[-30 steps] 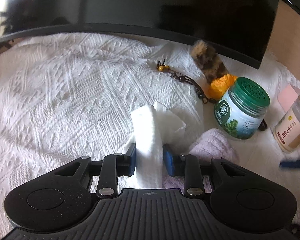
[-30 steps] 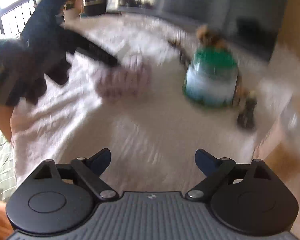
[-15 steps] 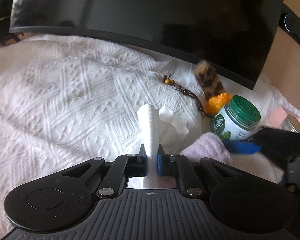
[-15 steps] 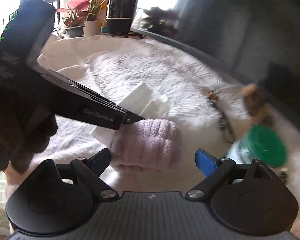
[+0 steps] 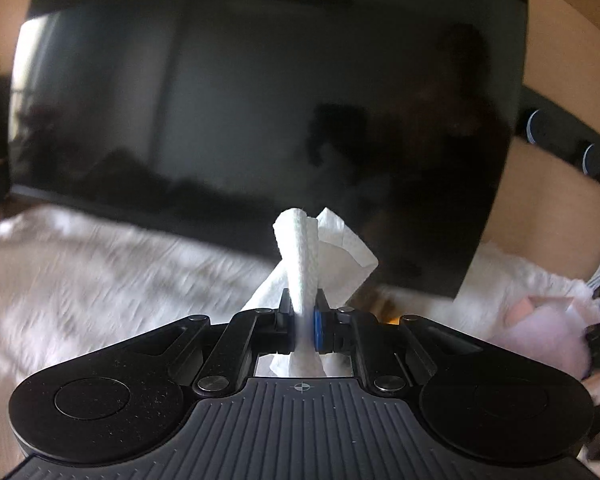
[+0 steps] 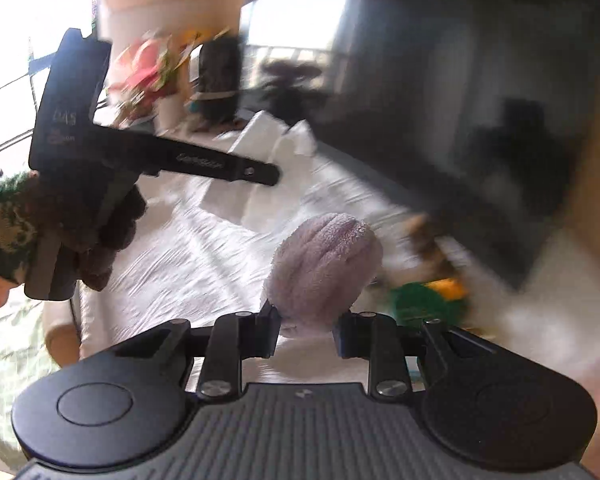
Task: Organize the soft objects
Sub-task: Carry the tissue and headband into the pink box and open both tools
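- Soft objects counted, two: one white paper towel (image 5: 306, 256), one rolled lilac towel (image 6: 324, 268). Both are held up above the white textured cloth (image 5: 100, 280).
- Left gripper (image 5: 303, 316): jaws closing, nearly together, pads pinching the paper towel, which stands up in a twisted column with loose folds on either side.
- Right gripper (image 6: 306, 326): jaws closing partway around the lilac towel, one pad on each flank of the roll.
- Right wrist view shows the left gripper from the side, gripped by one hand (image 6: 80, 236) in a dark fuzzy sleeve.
- One large black screen (image 5: 260, 100) fills the background behind the paper towel.
- One green-lidded jar (image 6: 424, 300), blurred, beside something orange, sits right of the lilac towel.
- Potted plants (image 6: 148, 72) at far left, blurred.
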`<state>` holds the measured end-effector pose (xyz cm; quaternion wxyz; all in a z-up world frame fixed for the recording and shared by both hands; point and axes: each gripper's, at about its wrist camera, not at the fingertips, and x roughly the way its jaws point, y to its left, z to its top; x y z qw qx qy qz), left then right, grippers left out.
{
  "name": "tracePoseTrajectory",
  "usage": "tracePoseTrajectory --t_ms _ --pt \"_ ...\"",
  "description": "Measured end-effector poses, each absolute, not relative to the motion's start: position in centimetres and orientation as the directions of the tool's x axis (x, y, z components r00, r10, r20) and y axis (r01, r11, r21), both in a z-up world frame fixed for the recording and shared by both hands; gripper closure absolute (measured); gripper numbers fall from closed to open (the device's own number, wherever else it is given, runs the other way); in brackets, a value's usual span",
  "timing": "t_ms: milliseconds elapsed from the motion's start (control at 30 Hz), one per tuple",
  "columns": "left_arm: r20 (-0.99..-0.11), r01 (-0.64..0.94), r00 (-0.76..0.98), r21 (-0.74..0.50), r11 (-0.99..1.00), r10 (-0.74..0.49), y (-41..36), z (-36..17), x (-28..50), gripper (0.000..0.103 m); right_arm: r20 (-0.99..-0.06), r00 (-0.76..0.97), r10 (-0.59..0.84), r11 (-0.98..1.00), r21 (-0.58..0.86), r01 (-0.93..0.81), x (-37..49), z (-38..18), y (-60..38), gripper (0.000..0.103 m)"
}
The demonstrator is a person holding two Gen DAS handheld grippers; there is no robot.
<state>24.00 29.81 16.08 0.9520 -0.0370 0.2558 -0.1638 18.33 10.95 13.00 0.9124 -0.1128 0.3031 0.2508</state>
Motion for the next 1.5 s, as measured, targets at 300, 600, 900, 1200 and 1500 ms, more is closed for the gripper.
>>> tracePoseTrajectory --t_ms 300,600,900,1200,1500 --pt "-0.528 0.387 0.71 -0.26 0.885 -0.466 19.9 20.4 27.1 0.092 -0.512 0.842 0.168 0.956 -0.123 -0.266 15.3 21.6 0.1 0.077" --pt "-0.579 0.603 0.516 -0.278 0.748 -0.631 6.2 21.0 26.4 0.092 -0.522 0.85 -0.074 0.992 -0.126 0.009 11.0 23.8 -12.1 0.077" --pt "-0.636 0.675 0.307 -0.379 0.633 -0.708 -4.4 16.9 24.6 0.092 -0.544 0.822 -0.168 0.986 -0.087 0.144 8.8 21.0 -18.2 0.076" --pt "-0.666 0.592 0.118 -0.549 0.59 -0.737 -11.5 10.8 25.6 0.087 -0.568 0.797 -0.206 0.976 -0.061 0.21 8.0 19.3 -23.2 0.076" --pt "-0.819 0.569 0.132 -0.399 0.719 -0.559 -15.5 4.0 27.7 0.086 -0.649 0.746 -0.15 0.981 -0.002 0.195 10.1 14.9 -25.1 0.076"
